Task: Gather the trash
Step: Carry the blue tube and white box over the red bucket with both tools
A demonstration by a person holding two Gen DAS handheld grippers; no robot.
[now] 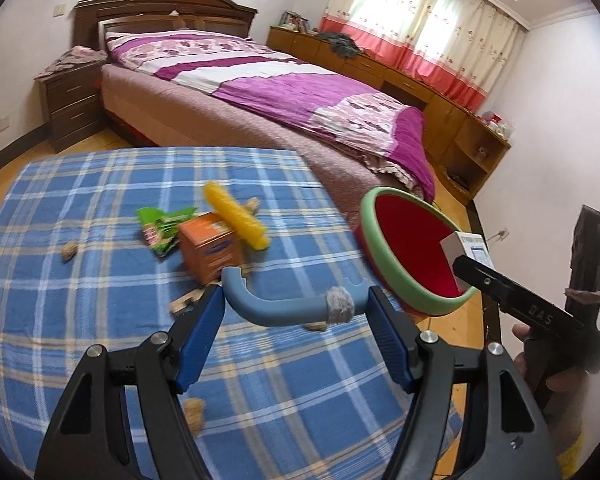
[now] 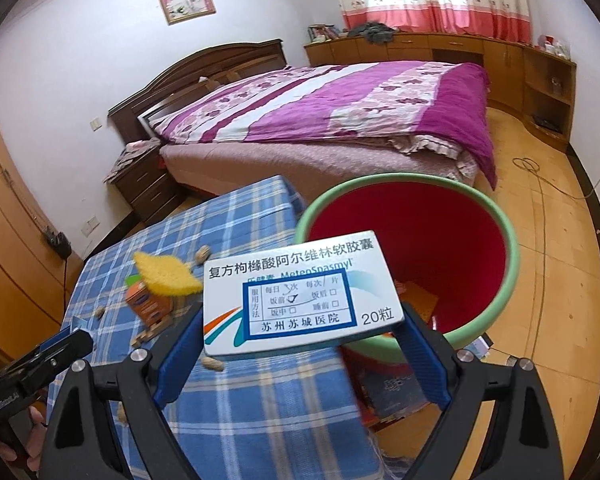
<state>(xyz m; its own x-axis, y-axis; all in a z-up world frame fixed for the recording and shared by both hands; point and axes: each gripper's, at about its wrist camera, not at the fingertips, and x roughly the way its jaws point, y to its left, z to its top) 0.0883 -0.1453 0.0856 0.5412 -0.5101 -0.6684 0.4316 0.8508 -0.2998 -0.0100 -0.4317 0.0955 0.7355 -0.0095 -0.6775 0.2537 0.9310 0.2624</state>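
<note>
Both tongs carry something. From the left wrist view, the left gripper (image 1: 296, 308) has its blue fingers (image 1: 198, 336) clamped on the ends of a curved grey-blue handle piece (image 1: 276, 312), one end of it wrapped in grey fuzz. Below lies a table under a blue plaid cloth (image 1: 100, 280), with an orange box (image 1: 210, 250), a yellow corn cob (image 1: 236, 216) resting across it, a green wrapper (image 1: 162, 228) and scattered peanut shells (image 1: 70, 250). Behind stand a bed with a purple quilt (image 1: 284, 84), a dark nightstand (image 1: 70, 100) and pink-hemmed curtains (image 1: 416, 20). Right of the table's edge is a red bin with a green rim (image 1: 412, 252); the right gripper (image 1: 466, 256) holds a white medicine box (image 1: 466, 248) at its mouth.

From the right wrist view, the right gripper (image 2: 302, 322) is closed on the medicine box (image 2: 300, 296), gripped by its short ends, label up. The bin (image 2: 496, 280) sits just beyond and to the right, on the wooden floor (image 2: 560, 320) beside the table (image 2: 260, 400).
</note>
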